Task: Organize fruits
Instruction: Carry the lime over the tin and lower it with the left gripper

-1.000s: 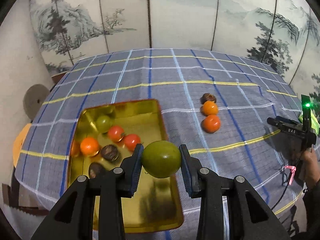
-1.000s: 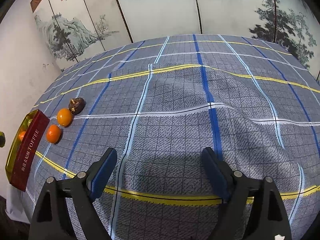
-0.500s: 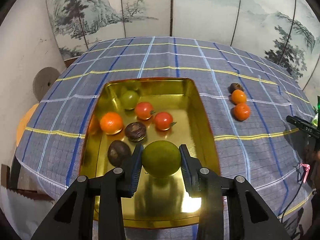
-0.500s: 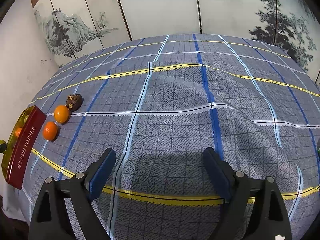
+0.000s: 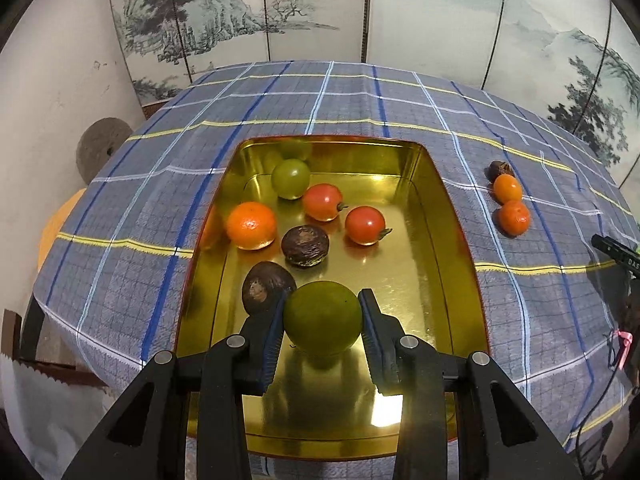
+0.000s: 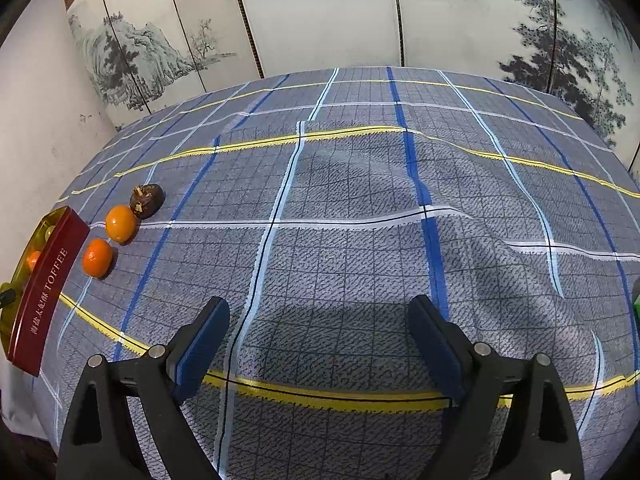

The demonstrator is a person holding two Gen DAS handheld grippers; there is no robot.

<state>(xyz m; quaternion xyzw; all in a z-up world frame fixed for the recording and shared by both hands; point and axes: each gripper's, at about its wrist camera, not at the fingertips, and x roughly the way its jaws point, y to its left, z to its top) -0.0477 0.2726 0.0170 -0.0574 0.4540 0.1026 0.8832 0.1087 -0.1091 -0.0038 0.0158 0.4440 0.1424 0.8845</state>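
Observation:
My left gripper (image 5: 322,322) is shut on a dull green round fruit (image 5: 322,318), held low over the near half of a gold tin tray (image 5: 452,216). Inside the tray lie a pale green fruit (image 5: 291,178), two red tomatoes (image 5: 322,201), an orange mandarin (image 5: 251,225) and two dark brown fruits (image 5: 305,245). On the cloth right of the tray sit two orange fruits (image 5: 513,218) and a brown one (image 5: 500,169); the right wrist view shows them too, the nearest orange fruit (image 6: 97,257) beside the tray's red wall (image 6: 46,288). My right gripper (image 6: 318,332) hovers over bare cloth, its jaws opening with nothing between them.
A blue plaid cloth (image 6: 360,200) covers the table and is rumpled in the middle. A painted folding screen (image 5: 312,4) stands behind. The other gripper's black body and a hand (image 5: 624,264) show at the right edge of the left wrist view.
The left gripper has carried the green fruit leftward and down over the tray, which now fills the view's middle. The right gripper's jaws stand slightly wider; it has stayed in place.

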